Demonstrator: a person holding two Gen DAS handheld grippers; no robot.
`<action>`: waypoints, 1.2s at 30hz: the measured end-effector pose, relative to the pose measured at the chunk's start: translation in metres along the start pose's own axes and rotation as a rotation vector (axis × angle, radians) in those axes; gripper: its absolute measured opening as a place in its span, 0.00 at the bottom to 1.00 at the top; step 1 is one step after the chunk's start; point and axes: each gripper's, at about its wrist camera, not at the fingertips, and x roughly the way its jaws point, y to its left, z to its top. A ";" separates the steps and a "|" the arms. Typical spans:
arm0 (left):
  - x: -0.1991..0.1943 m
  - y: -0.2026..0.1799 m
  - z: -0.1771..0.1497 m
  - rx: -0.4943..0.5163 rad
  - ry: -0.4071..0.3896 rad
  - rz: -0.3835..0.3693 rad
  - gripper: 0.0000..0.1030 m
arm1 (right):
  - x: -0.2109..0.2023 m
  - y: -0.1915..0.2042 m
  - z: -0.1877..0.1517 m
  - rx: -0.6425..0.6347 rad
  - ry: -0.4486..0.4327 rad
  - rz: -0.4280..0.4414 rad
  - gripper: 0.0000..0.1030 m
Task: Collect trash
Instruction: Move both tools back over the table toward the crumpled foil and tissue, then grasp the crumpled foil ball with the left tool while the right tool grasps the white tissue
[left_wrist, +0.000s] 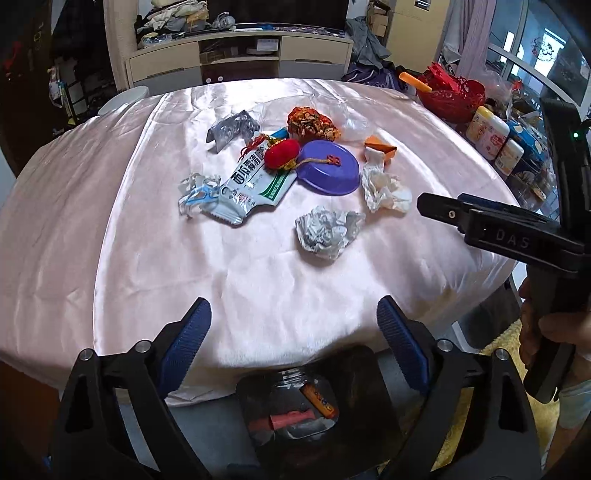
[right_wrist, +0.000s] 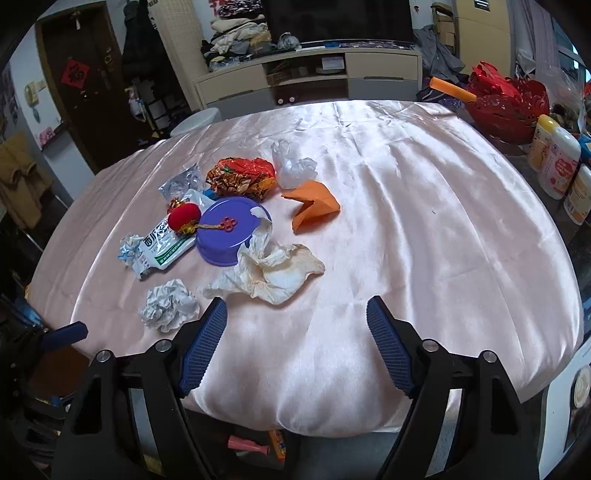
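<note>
Risk first: both tongs, left gripper (left_wrist: 293, 323) and right gripper (right_wrist: 295, 323), hang wide open and empty over the near edge of the pink satin tablecloth (right_wrist: 424, 221), which looks slick enough to bunch or slide. Trash sits mid-table: crumpled silver foil ball (left_wrist: 327, 232), stained white tissue (right_wrist: 273, 269) touching the purple plastic bowl (right_wrist: 229, 229), so a careless grab could drag it. Black bin (left_wrist: 295, 413) below the edge is partly hidden, the printed wrappers beyond overlap, hard to separate.

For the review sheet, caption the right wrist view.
Open right gripper above the pink satin tablecloth, facing crumpled tissue, foil ball and purple lid.
</note>
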 end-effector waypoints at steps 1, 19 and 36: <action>0.003 0.000 0.004 -0.001 -0.002 -0.004 0.74 | 0.004 0.000 0.003 0.001 0.005 0.005 0.67; 0.055 -0.003 0.038 -0.012 0.023 -0.078 0.27 | 0.045 0.009 0.017 -0.036 0.031 0.034 0.22; 0.006 0.002 0.017 0.007 -0.052 -0.045 0.16 | 0.002 0.017 -0.004 -0.025 0.004 0.080 0.17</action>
